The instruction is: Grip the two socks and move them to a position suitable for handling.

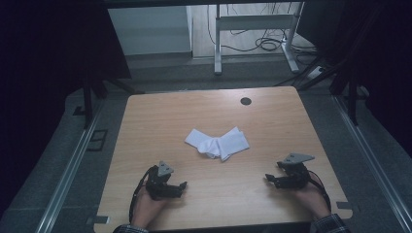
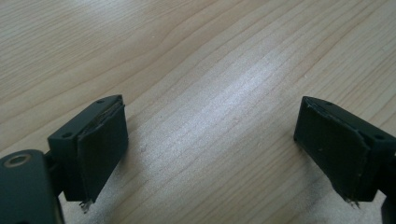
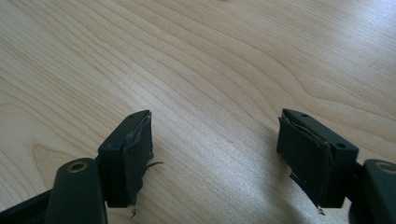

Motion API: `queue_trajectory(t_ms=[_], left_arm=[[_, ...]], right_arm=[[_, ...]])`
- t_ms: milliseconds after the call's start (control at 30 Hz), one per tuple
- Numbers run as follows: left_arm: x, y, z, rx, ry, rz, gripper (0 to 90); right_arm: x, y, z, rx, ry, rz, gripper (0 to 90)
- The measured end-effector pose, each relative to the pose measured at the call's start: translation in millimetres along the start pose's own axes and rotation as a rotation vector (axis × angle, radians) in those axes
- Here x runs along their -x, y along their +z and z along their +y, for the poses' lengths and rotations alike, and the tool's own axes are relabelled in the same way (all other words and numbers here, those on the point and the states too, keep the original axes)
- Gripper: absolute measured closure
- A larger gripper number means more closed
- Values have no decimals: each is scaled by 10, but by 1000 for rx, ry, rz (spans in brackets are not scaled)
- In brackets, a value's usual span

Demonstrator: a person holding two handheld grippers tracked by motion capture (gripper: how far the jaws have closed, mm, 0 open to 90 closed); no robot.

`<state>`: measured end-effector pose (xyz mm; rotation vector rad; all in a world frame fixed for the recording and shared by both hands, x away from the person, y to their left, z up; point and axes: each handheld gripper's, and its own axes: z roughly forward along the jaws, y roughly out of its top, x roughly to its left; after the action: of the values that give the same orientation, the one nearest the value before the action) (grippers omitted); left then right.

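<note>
A white sock pair (image 1: 217, 142), folded into a V shape, lies in the middle of the wooden table (image 1: 160, 116). My left gripper (image 1: 181, 187) rests low at the near left of the table, held in a hand, its jaws open and pointing right. My right gripper (image 1: 268, 178) sits at the near right in the other hand, jaws open and pointing left. In the left gripper view the gripper (image 2: 212, 154) has only bare wood between its pads. In the right gripper view the gripper (image 3: 215, 158) likewise has bare wood between its jaws. Both grippers are well short of the socks.
A round dark grommet hole (image 1: 246, 101) marks the far middle of the table. Metal rails (image 1: 73, 160) run along both sides below the tabletop. Beyond the far edge stand a white desk frame (image 1: 252, 29) and floor cables.
</note>
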<state>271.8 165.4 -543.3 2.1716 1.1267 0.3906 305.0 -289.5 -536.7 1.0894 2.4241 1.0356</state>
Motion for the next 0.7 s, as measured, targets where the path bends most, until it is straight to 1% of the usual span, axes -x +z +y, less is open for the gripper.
queue_trajectory(t_ms=[100,200,700], left_arm=[[-1,6,-2,7,0,0,98],[-3,12,-5,14,2,-1,98],[-4,13,-3,13,2,-1,98]], right_arm=[[-6,9,2,1,-4,-1,252],[-21,20,9,-5,-17,-13,241],[-15,33,15,-2,-14,-16,236]])
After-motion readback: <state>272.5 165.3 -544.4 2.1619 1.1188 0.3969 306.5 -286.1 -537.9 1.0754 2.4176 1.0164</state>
